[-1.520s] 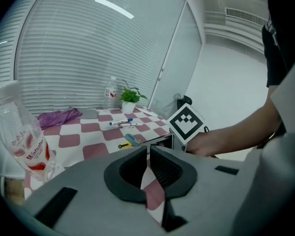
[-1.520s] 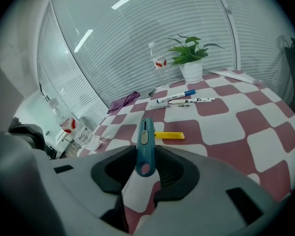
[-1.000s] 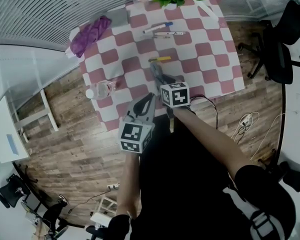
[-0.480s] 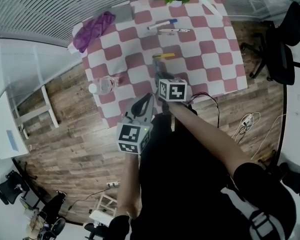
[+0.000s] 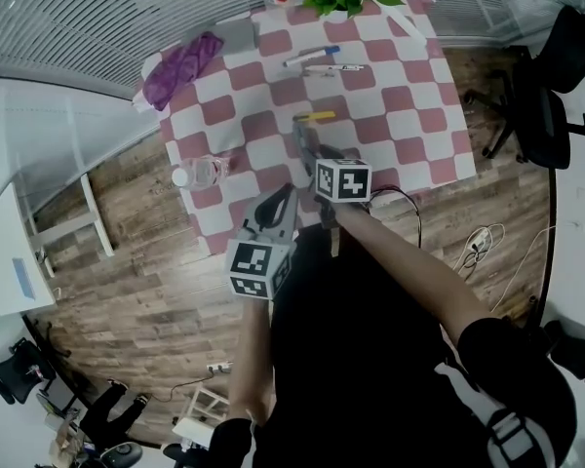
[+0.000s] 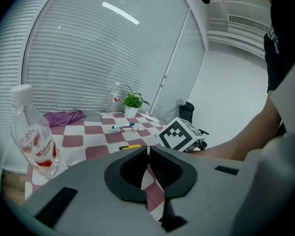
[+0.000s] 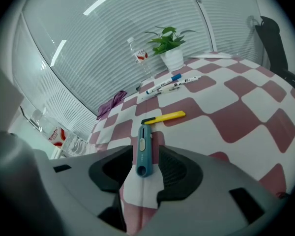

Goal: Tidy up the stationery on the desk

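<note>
On the checked table [image 5: 400,115], a white pot [image 7: 173,59] holds a plant [image 7: 164,39]. The right gripper [image 7: 144,156] has just been opening its jaws, which flank a teal cutter [image 7: 144,141]; the left gripper [image 6: 148,151] has its jaws pressed together.

1. Bright, even, cool light; long streaks of glare on the blinds [image 6: 88,58] above and beyond the left gripper [image 6: 147,150]; faint, soft shadows only.
2. Heavy fisheye bending at edges; black corners in both gripper views; near jaws soft, distance sharper.
</note>
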A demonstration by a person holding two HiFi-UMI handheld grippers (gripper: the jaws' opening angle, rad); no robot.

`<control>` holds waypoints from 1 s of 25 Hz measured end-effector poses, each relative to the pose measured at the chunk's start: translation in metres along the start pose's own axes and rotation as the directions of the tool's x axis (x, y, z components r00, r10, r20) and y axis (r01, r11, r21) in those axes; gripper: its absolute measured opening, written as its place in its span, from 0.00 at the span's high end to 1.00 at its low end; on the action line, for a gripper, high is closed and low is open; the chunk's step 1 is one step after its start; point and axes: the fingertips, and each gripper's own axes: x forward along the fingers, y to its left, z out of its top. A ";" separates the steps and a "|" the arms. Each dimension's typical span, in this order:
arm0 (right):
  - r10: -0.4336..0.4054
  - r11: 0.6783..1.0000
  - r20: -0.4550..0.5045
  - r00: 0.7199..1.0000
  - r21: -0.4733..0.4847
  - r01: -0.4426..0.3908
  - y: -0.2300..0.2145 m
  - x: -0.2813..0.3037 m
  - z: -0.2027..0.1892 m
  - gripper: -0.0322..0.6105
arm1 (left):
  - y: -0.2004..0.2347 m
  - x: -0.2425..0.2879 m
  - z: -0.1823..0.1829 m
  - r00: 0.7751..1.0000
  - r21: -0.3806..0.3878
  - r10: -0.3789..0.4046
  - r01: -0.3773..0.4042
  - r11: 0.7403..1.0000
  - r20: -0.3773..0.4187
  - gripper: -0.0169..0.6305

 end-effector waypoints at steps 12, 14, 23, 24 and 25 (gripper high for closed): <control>0.019 0.892 0.023 1.000 -0.452 -0.007 -0.026 -0.012 0.058 0.67 | -0.008 0.020 0.024 1.000 0.002 0.004 -0.004 1.000 0.017 0.92; 0.031 0.820 -0.019 0.999 -0.571 -0.036 -0.023 -0.007 0.061 0.67 | -0.008 0.022 0.027 1.000 -0.002 0.014 -0.014 1.000 0.021 0.92; 0.065 0.490 -0.208 0.976 -0.845 -0.213 -0.025 0.025 0.068 0.69 | -0.005 0.031 0.029 0.996 -0.041 0.088 -0.087 0.995 0.008 0.92; 0.063 0.478 -0.231 0.971 -0.847 -0.233 -0.028 0.029 0.067 0.70 | -0.006 0.033 0.030 0.995 -0.041 0.095 -0.095 0.995 0.005 0.92; 0.062 0.462 -0.250 0.966 -0.851 -0.250 -0.030 0.032 0.067 0.71 | -0.006 0.034 0.030 0.995 -0.043 0.101 -0.101 0.994 0.002 0.92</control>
